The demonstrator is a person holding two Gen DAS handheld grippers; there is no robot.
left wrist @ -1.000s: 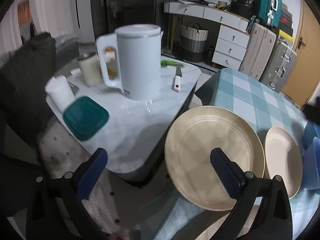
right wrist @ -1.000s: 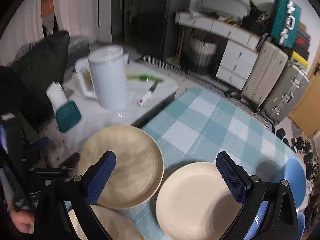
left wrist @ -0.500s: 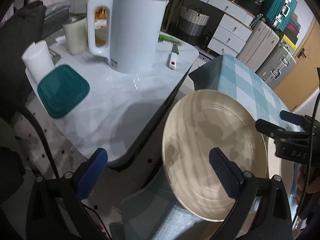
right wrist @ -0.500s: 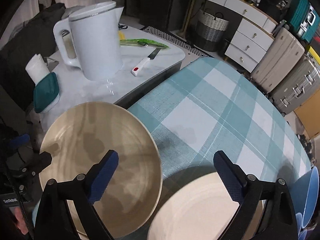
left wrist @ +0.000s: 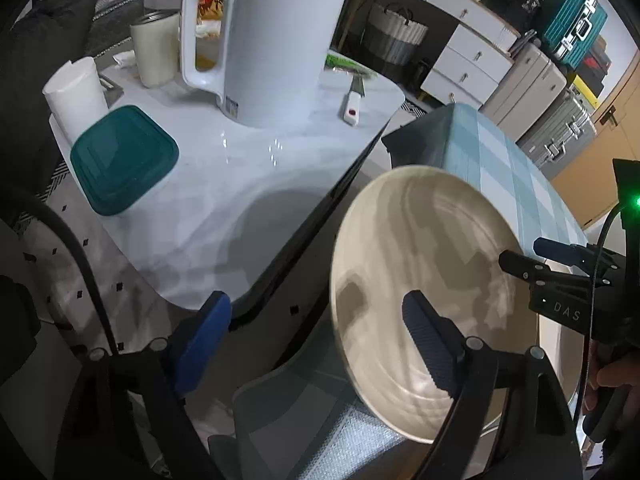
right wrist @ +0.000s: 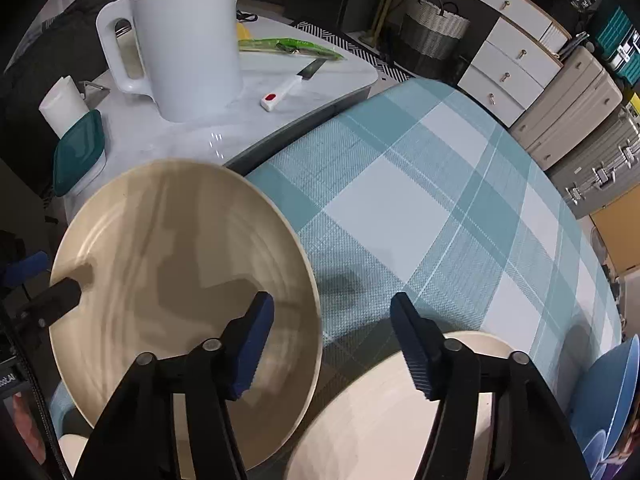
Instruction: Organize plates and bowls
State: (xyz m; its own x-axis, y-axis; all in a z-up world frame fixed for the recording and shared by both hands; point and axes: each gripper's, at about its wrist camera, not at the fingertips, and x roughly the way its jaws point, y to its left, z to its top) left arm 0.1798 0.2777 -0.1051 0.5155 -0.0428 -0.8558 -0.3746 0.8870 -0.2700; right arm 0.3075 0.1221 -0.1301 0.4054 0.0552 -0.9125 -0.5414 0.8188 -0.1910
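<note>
A large tan plate [left wrist: 424,280] lies at the corner of the teal checked tablecloth [right wrist: 440,200], overhanging its edge. My left gripper [left wrist: 316,332] straddles the plate's left rim, one finger over the dish and one outside; its jaws are closing and the pads do not touch it. My right gripper [right wrist: 334,340] straddles the opposite rim of the same tan plate [right wrist: 172,260], jaws also closing, pads clear of the rim. A paler cream plate [right wrist: 380,420] sits under the right finger. Blue bowls [right wrist: 612,392] stand at the cloth's right edge.
A marble side table [left wrist: 240,200] beside the cloth carries a white kettle [left wrist: 272,40], a teal-lidded box [left wrist: 120,160], a white cup [left wrist: 76,96] and a knife [left wrist: 352,104]. Suitcases [right wrist: 580,112] and white drawers [right wrist: 512,48] line the back.
Both grippers have come down close over the tan plate, one at each rim. Both pairs of jaws have narrowed, the right pair much more. The right gripper now shows in the left wrist view.
</note>
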